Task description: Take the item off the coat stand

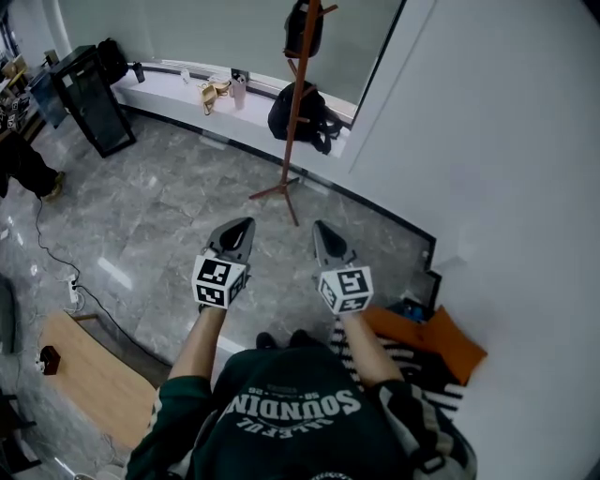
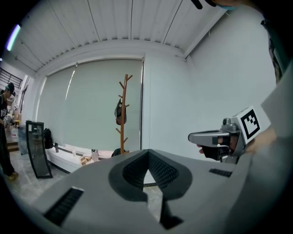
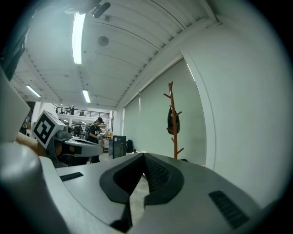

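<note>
A wooden coat stand (image 1: pixel 302 66) rises by the window ledge, well ahead of me. A dark bag (image 1: pixel 305 28) hangs near its top. Both grippers are held out side by side over the marble floor and point toward the stand, a good way short of it. My left gripper (image 1: pixel 239 228) is shut with nothing in it, and my right gripper (image 1: pixel 323 230) is likewise shut and empty. The left gripper view has the stand (image 2: pixel 122 114) and bag (image 2: pixel 119 113) far beyond its closed jaws. The right gripper view shows the stand (image 3: pixel 173 123) and bag (image 3: pixel 172 121) just as distant.
A black backpack (image 1: pixel 281 114) sits on the white ledge (image 1: pixel 169 89) behind the stand's base. A black panel (image 1: pixel 89 98) stands at far left. A white wall (image 1: pixel 506 141) runs along the right. An orange item (image 1: pixel 431 342) lies near my right; a wooden board (image 1: pixel 89 375) near my left.
</note>
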`<state>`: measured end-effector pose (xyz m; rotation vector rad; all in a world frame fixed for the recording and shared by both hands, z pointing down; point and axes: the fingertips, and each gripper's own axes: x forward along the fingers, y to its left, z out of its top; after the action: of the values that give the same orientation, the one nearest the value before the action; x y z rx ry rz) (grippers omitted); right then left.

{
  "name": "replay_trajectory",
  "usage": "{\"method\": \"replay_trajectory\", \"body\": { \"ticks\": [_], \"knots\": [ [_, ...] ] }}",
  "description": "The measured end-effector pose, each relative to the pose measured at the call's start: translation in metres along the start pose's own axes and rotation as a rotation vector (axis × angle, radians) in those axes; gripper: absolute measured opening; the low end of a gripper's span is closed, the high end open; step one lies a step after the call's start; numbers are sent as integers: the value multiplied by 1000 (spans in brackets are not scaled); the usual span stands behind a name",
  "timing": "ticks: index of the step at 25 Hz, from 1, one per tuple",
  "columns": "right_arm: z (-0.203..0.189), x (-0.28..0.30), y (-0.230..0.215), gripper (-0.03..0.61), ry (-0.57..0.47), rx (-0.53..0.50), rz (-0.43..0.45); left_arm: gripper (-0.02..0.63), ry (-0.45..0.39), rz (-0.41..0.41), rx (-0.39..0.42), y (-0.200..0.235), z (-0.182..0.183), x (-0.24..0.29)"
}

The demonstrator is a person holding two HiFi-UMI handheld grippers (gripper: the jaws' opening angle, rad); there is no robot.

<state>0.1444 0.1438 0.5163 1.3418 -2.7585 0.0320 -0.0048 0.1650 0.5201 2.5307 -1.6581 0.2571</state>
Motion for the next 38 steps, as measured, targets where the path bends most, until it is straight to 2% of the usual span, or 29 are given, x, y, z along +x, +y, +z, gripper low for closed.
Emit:
{"method": "replay_trajectory", "body": {
  "ticks": [10,17,27,32,38],
  "knots": [
    [-6,30,2,-2,4,13,-7,0,-3,-29,8,28,-4,19],
    [-11,85,-13,-2,-3,33,-17,0,-6,-29,22,68,1,58],
    [-8,192,-67,-2,-5,57,-18,0,19,-55,50,131,20,159],
    [-1,249,-103,-2,-1,56,-20,0,30,-61,26,161,37,211],
    [7,318,-150,-2,7,65,-25,0,34,-59,35,201,57,280]
  ]
}}
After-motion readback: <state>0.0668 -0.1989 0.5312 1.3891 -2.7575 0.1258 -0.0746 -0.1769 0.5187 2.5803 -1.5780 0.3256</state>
